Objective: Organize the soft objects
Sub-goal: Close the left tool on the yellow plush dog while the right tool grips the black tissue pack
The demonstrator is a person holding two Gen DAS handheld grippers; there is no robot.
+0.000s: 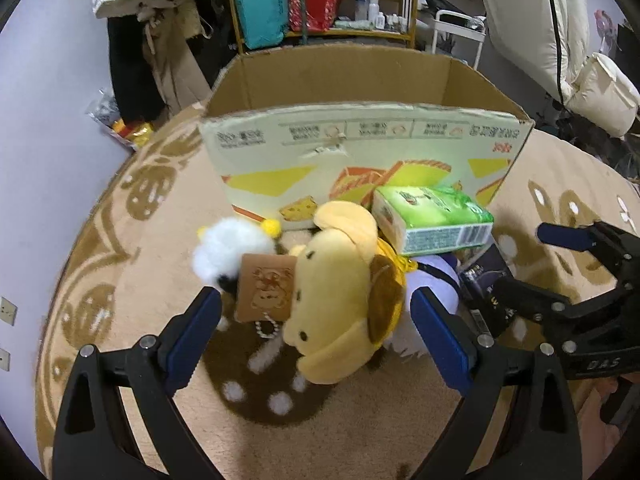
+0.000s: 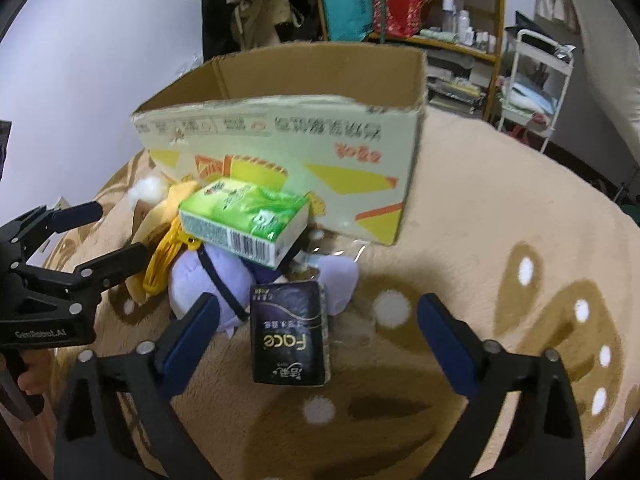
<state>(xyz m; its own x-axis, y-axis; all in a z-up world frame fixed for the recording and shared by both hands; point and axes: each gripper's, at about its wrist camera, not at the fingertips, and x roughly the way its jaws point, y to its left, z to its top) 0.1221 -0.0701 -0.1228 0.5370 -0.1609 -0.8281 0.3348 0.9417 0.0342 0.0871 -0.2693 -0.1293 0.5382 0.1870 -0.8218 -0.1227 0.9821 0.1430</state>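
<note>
A yellow plush dog (image 1: 336, 300) with a brown tag lies on the rug, between the fingers of my left gripper (image 1: 316, 300), which is open and not pressing on it. A white fluffy toy (image 1: 228, 252) lies at the dog's left. A green tissue pack (image 1: 432, 220) rests on a purple plush (image 2: 200, 280). In front of that plush lies a black tissue pack (image 2: 290, 336), between the wide-open fingers of my right gripper (image 2: 318, 304) and untouched. Behind the pile stands an open cardboard box (image 1: 360, 152). Each gripper shows in the other's view: right gripper (image 1: 522, 258), left gripper (image 2: 116, 232).
A beige rug (image 2: 500, 220) with brown patterns covers the surface. Behind the box are a wooden shelf (image 1: 320, 0) with bags and bottles, hanging coats (image 1: 152, 20) and a white cart (image 2: 536, 80). A wall (image 1: 48, 140) runs along the left.
</note>
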